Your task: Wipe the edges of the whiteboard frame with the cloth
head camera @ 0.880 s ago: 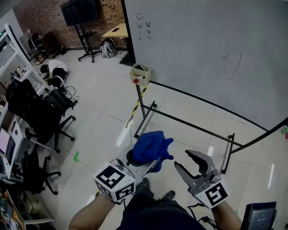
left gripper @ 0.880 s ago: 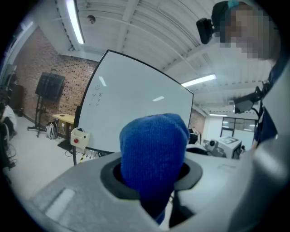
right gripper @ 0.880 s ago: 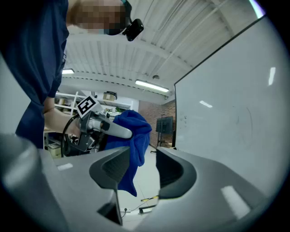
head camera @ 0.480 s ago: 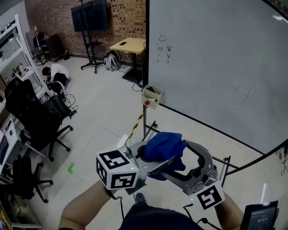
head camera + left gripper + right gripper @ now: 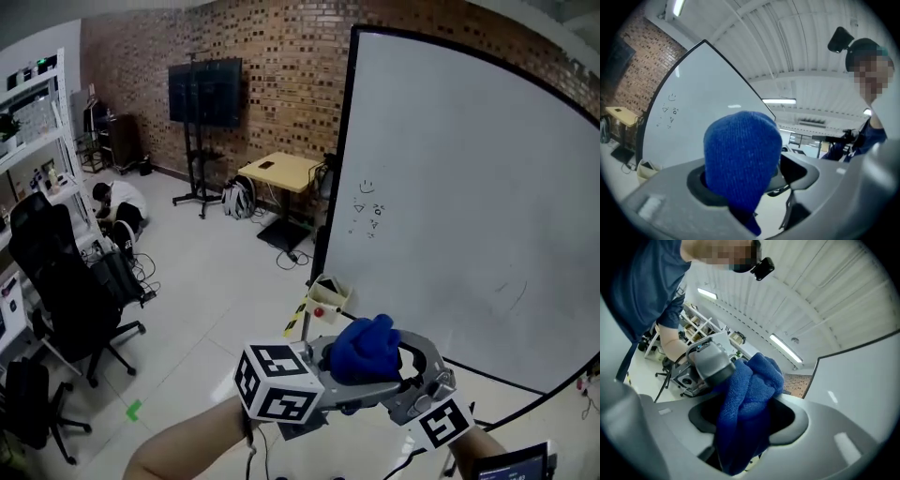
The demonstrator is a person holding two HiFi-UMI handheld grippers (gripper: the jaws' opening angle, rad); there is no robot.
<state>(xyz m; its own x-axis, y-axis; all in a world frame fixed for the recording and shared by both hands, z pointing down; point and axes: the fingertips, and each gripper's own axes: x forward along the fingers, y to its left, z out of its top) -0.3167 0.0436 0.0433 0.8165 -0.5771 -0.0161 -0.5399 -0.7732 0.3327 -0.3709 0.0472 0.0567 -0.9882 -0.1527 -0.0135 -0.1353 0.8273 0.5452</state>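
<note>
A bunched blue cloth (image 5: 366, 349) sits low in the head view, in front of the whiteboard (image 5: 469, 234) with its black frame (image 5: 336, 169). My left gripper (image 5: 349, 367) is shut on the cloth (image 5: 740, 159), which fills the space between its jaws. My right gripper (image 5: 398, 361) comes in from the right, its open jaws standing around the same cloth (image 5: 750, 399); a firm press does not show. Both grippers are held in the air, apart from the board, near its lower left corner. The whiteboard (image 5: 689, 108) also shows behind the cloth in the left gripper view.
A small cream box (image 5: 326, 298) hangs on the board's stand at its lower left corner. A black office chair (image 5: 66, 291) stands at left, with a crouched person (image 5: 117, 202) behind it. A TV stand (image 5: 204, 94) and wooden table (image 5: 281, 172) are by the brick wall.
The head view has tilted up from the floor to the room. Both grippers rose, and the right gripper swung in from the right until its jaws stood around the cloth held by the left.
</note>
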